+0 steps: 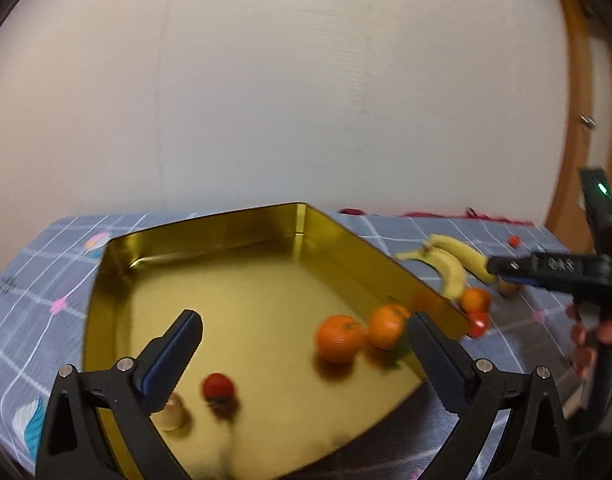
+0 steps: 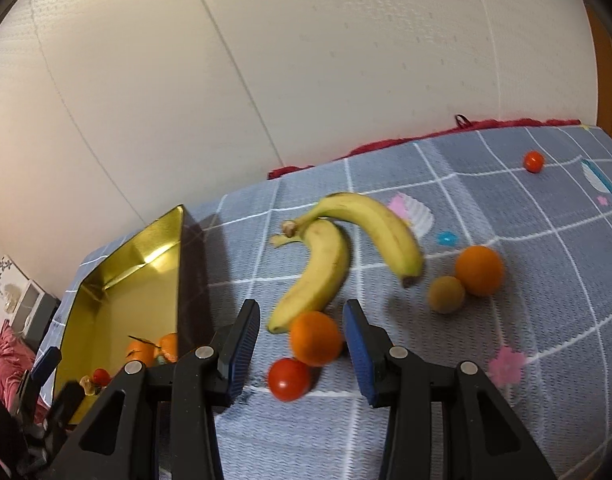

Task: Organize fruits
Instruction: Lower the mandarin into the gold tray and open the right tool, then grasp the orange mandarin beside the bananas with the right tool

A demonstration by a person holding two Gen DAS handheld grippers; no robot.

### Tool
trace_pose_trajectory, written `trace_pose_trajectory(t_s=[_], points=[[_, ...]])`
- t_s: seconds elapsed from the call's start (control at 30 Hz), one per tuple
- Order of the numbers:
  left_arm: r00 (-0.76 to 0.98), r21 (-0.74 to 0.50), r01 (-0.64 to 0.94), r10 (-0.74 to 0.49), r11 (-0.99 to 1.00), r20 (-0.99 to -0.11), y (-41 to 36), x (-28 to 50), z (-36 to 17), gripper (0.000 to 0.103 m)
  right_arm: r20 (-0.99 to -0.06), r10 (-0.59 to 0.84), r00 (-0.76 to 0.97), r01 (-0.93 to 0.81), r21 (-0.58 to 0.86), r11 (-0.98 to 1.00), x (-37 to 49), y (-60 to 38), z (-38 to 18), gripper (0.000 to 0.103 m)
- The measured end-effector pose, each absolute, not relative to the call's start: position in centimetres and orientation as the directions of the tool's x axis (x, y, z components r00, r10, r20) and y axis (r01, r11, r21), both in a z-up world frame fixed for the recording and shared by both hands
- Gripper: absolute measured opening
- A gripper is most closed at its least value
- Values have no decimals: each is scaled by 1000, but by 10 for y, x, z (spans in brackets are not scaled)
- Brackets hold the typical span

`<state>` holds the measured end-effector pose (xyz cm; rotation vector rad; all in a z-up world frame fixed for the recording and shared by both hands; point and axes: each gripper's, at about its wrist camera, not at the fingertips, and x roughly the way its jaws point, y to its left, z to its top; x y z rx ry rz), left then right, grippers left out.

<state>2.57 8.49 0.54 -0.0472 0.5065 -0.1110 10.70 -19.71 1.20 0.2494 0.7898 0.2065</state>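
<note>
Left hand-held gripper [image 1: 306, 344] wide open, right hand-held gripper [image 2: 301, 334] partly open

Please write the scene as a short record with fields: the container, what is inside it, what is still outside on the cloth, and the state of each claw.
container: gold tray, open, on the checked cloth
inside tray: two oranges, one red tomato, one small pale fruit, partly hidden
outside on cloth: two bananas, two oranges, a brown kiwi, a near tomato, a far tomato
left claw: open wide above tray, holds nothing
right claw: open, orange between the jaws, not clearly pressed
</note>
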Motion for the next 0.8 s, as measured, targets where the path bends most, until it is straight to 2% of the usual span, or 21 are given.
trace_pose_trajectory(t_s=[0.23,0.47,0.8], points=[[852,27,236,-194,971,-487,37,17,-2,103,-705,207,679,-22,262,965,104,-224,6,44],[798,21,342,-279,939,-535,4,16,-14,103,-747,161,645,55,256,965,103,-258,-10,44],[783,50,408,-321,912,-532,-21,8,-22,103,-744,111,659,94,228,969,105,-285,-16,44]])
